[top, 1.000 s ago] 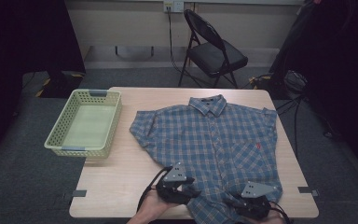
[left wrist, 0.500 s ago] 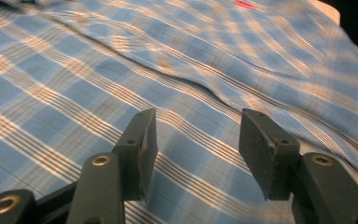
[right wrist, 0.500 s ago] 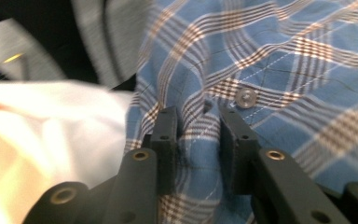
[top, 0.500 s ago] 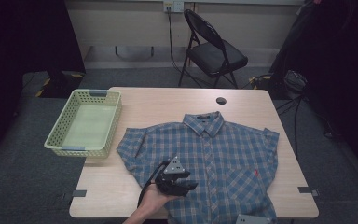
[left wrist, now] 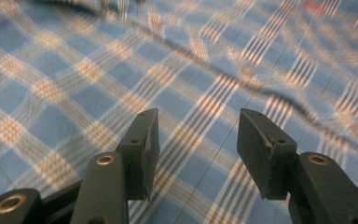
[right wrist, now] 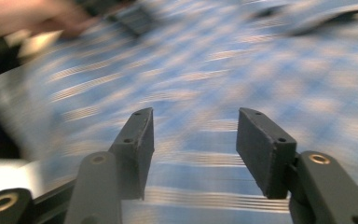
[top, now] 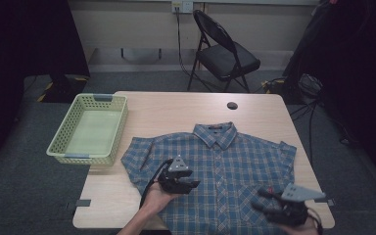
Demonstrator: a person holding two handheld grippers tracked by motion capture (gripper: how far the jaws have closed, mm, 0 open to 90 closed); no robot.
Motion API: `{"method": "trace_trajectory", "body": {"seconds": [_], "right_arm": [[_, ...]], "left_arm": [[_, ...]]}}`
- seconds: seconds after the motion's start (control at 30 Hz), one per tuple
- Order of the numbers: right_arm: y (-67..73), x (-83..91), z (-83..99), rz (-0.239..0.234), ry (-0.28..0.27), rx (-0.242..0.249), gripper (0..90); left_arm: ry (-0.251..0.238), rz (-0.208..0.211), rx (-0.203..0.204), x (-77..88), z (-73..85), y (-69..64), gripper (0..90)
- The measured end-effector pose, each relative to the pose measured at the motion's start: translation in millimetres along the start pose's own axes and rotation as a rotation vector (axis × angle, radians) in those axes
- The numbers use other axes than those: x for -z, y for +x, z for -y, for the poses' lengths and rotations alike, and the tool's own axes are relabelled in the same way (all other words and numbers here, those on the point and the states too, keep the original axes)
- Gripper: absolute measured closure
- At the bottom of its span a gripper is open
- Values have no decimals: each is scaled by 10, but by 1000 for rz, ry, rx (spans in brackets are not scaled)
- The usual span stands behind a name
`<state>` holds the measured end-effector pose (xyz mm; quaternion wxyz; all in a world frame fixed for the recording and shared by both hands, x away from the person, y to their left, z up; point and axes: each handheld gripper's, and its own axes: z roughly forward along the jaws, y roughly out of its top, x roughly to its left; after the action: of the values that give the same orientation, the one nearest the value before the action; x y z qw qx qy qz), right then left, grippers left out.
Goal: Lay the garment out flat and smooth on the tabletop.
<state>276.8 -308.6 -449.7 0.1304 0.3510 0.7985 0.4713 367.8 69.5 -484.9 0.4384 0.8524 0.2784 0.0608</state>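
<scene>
Both tools gape empty: right tool (top: 264, 200) has just been opening, left tool (top: 192, 183) over the front panel. We judge the plaid shirt (top: 230, 166), flat across the tabletop (top: 176, 110), light and limp; pinch hem or shoulder seams.

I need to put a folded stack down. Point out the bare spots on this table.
The light wooden table is bare along its far edge, between the blue plaid short-sleeved shirt's collar and the small black round cap. Another free patch lies at the near left corner, below the pale green plastic basket. The middle and right are crowded with shirt.
</scene>
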Motion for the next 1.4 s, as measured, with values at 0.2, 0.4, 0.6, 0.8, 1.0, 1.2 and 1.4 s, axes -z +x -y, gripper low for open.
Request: {"method": "trace_trajectory", "body": {"seconds": [0.2, 0.4, 0.6, 0.8, 1.0, 1.2, 1.4], "right_arm": [[-740, 141, 4, 192, -87, -139, 446], [-1012, 112, 54, 315, -33, -177, 445], [-1326, 0, 66, 396, -19, -257, 459], [-1408, -113, 99, 470, 23, -264, 458], [-1443, -189, 142, 495, 82, -270, 453], [-1438, -244, 164, 508, 103, -288, 534], [-1396, -238, 170, 492, 79, -252, 785]], "left_arm": [[26, -19, -4, -6, 152, -68, 464], [6, 29, 71, 70, 236, -126, 469], [-10, 106, 193, 111, 268, -35, 446], [15, -9, 39, 41, 116, -32, 375], [64, -72, -18, -84, 46, 20, 323], [75, -130, -20, -31, 80, 55, 298], [45, -165, -27, -44, 139, 3, 256]]}}
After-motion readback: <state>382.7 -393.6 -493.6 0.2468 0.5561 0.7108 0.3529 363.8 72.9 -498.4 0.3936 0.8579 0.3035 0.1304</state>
